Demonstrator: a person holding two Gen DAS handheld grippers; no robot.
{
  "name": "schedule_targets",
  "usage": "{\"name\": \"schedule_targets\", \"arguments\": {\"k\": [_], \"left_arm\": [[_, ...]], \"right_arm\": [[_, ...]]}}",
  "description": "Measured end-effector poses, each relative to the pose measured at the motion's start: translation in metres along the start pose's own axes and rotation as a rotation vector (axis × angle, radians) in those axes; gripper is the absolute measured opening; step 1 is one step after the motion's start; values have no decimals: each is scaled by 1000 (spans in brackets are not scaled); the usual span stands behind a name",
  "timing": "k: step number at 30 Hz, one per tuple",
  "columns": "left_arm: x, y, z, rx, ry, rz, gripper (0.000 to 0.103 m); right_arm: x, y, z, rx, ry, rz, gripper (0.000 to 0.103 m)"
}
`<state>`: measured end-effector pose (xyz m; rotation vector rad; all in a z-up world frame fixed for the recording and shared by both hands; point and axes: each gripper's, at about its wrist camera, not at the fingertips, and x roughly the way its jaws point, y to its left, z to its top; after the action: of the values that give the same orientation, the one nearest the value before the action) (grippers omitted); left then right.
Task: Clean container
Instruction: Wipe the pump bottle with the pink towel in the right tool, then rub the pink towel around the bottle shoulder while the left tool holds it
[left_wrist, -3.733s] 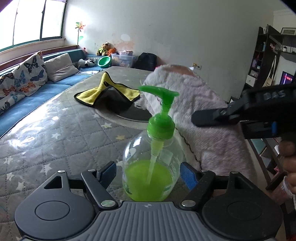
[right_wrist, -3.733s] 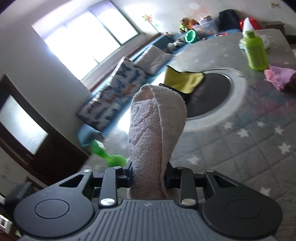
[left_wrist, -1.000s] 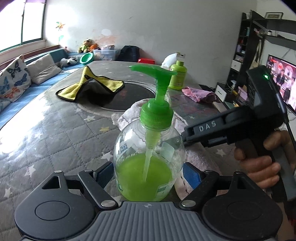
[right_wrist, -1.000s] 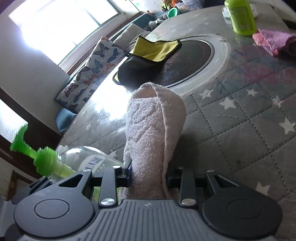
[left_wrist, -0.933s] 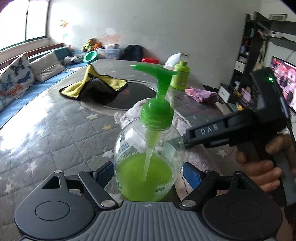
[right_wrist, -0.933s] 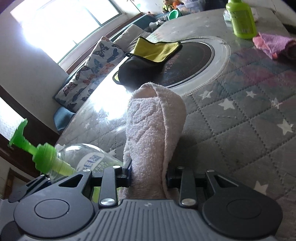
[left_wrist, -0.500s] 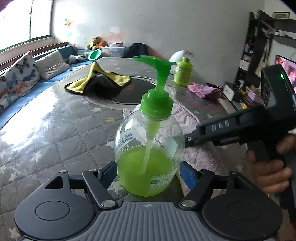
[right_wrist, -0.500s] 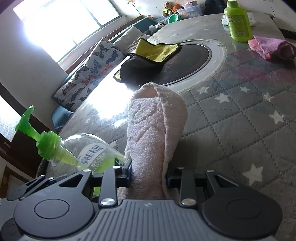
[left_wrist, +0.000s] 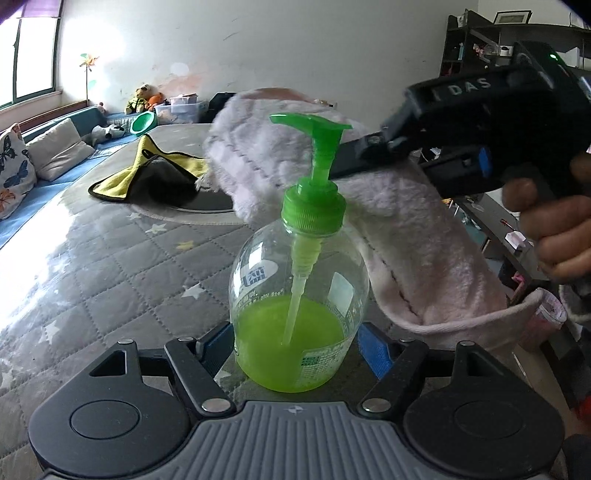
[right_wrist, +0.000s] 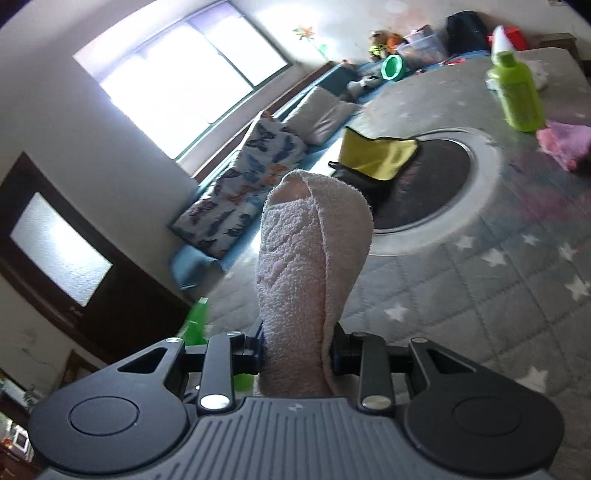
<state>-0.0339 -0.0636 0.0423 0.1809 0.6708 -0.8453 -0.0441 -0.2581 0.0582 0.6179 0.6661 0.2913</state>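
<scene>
A clear pump bottle (left_wrist: 299, 306) with green liquid and a green pump head stands upright between the blue pads of my left gripper (left_wrist: 297, 349), which is shut on its lower body. My right gripper (right_wrist: 298, 354) is shut on a folded pale pink towel (right_wrist: 310, 273). In the left wrist view that towel (left_wrist: 388, 218) hangs behind and to the right of the bottle's pump, level with its top, and the black right gripper body (left_wrist: 480, 122) is held by a hand (left_wrist: 554, 221). The pump's green top (right_wrist: 195, 325) shows at the lower left of the right wrist view.
The grey quilted table cover (left_wrist: 122, 266) has a round dark inset (right_wrist: 424, 192). A yellow and black cloth (left_wrist: 147, 173) lies on it. A lime green bottle (right_wrist: 515, 96) and a pink rag (right_wrist: 565, 144) sit at the far end. A blue couch with cushions (left_wrist: 55, 151) runs along the left.
The right gripper has risen with the towel, from beside the bottle's body to level with its pump top. The left gripper has kept the bottle in nearly the same place.
</scene>
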Motion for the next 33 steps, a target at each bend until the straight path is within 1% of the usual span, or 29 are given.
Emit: {"name": "schedule_targets", "arguments": {"k": [2,3,7,12,17,21,28,30,33], "left_arm": [[0,1,-1,-3,-1,-3,77],[0,2,-1,-4,-2,-5,77],[1,3,-1,4,-2,-8,77],[2,4,-2,1,-2,-13,78],[3,4,-1,-9,5,-4,79],[3,0,-1,-25,11,19,79],[-2,-6,-2,-97,19,70,79],[-4,-8,-3,-92,17,74,76],[-4,-8,-4,-73,19,67,73]], "right_arm": [[8,0,2,-4,15,2,31],[13,-2,2,-1,17,-12,31],[24,-15,2,39,25,-31,32],[37,-28,-2,42,58,-99,32],[50,-43,-16,59,109,-157,32],[49,-47,-25,47,114,-178,32],[42,-40,-35,4,108,-211,32],[38,-38,-38,2,105,-218,32],[31,-40,-40,31,105,-201,32]]}}
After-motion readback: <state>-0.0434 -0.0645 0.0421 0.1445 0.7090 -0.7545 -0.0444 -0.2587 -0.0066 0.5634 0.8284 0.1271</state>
